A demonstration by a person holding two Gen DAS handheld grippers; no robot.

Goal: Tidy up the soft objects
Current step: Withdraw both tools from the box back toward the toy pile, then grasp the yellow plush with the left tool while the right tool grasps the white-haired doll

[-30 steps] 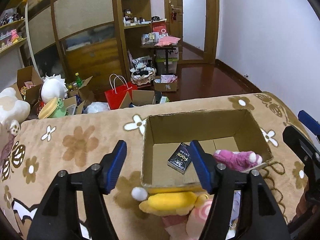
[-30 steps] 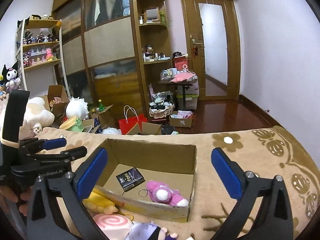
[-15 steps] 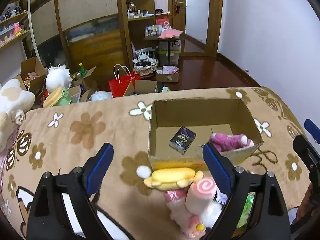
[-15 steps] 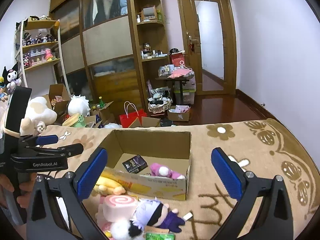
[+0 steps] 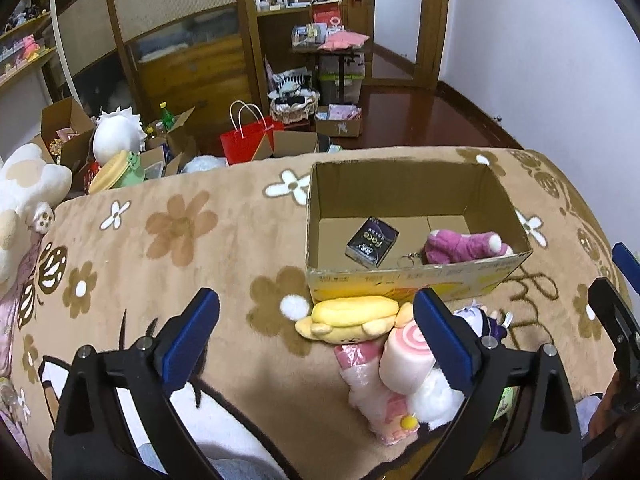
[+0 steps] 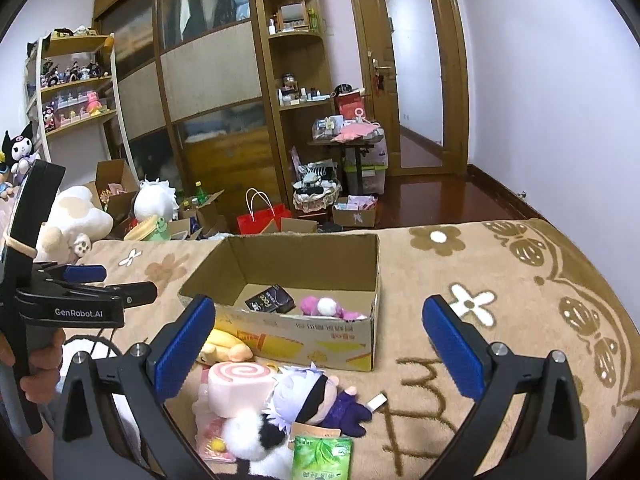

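The left gripper (image 5: 316, 334) is seen with jaws opening wide and nothing between them, the right gripper (image 6: 318, 340) spread apart and empty too; the soft toys, a yellow plush (image 5: 348, 318), a pink roll (image 5: 406, 354) and a white-haired doll (image 6: 316, 394), are piled on the blanket (image 5: 180, 240) just in front of the cardboard box (image 5: 404, 282), one pink plush (image 5: 464, 246) already inside. Because the pile is tangled, a neighbour could be dragged along or dropped short of the box, and the low front wall could be snagged and the box shoved.

One cardboard box (image 5: 416, 284), holding one purple plush (image 5: 464, 246) and one dark packet (image 5: 372, 242). Near it, one yellow plush (image 5: 348, 318), one pink roll (image 6: 240, 386), one doll (image 6: 316, 396).
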